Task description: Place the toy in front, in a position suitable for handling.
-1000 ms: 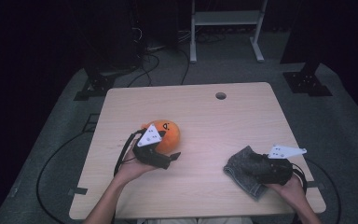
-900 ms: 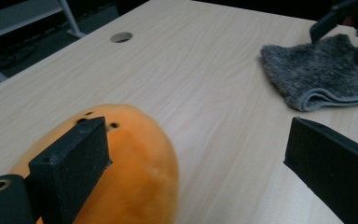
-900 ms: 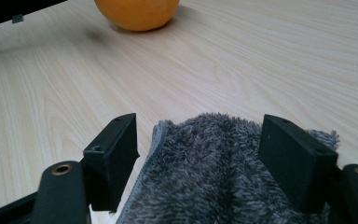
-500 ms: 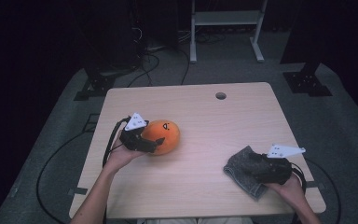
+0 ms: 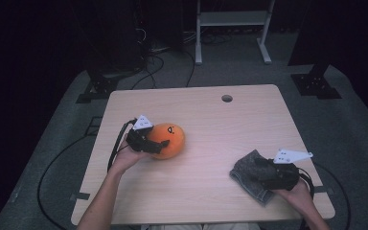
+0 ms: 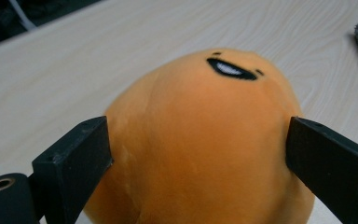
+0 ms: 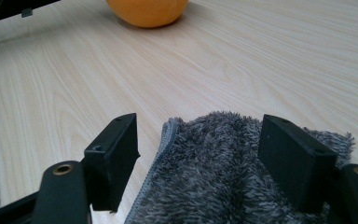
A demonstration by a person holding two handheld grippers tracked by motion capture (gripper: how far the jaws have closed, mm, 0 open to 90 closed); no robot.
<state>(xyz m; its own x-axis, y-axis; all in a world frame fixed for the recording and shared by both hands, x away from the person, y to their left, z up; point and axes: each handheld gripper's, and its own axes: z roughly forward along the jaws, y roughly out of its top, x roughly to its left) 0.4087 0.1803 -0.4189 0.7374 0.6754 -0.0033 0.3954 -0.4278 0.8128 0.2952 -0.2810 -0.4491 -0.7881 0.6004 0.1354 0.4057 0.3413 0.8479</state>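
Plush point(image 6: 200, 140) seated between open left gripper point(image 5: 154, 144) jaws, touching both; right gripper point(image 5: 268, 175) open astride cloth point(image 7: 233, 177).

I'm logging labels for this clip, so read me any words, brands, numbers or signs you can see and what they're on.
None: no words, numbers or brand marks can be read.
The orange plush toy carries only a stitched mouth, not lettering.
The grey fuzzy cloth shows no tag or print.
The grey plate on the left gripper has small dark dots, too small to read as text.
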